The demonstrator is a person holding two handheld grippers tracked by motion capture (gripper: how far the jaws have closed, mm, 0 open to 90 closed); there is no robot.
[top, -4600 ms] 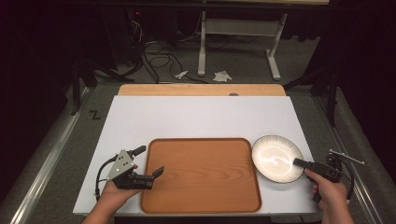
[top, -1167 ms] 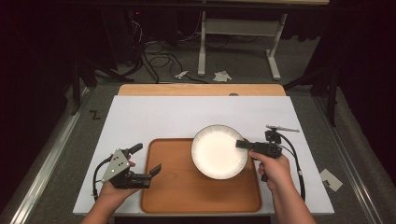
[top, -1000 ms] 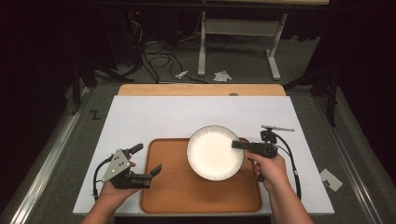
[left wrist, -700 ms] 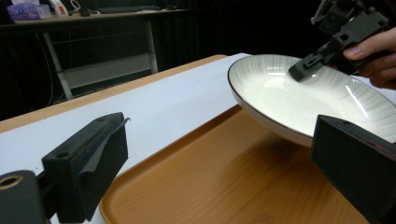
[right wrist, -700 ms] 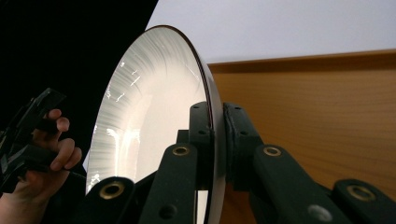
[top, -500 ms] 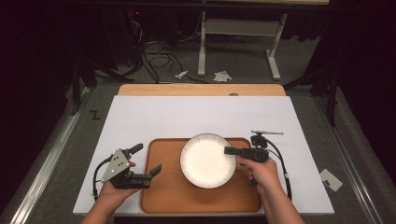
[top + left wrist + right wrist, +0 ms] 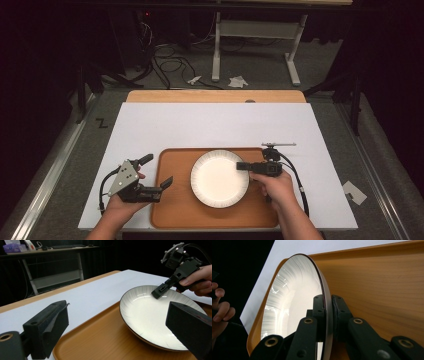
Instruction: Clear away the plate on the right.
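White plate [image 7: 219, 178] held over the middle of the wooden tray [image 7: 172, 215], its rim pinched by the right gripper [image 7: 243, 166], the left gripper [image 7: 159, 184] spread at the tray's left edge; release apparently remains.

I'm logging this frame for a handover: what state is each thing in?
Round white ceramic plate with dark rim: empty, gripped at its rim, over the tray.
Rectangular wooden tray: flat on the white table.
Right gripper: shut on the plate's rim.
Left gripper: open, holding nothing, at the tray's left edge.
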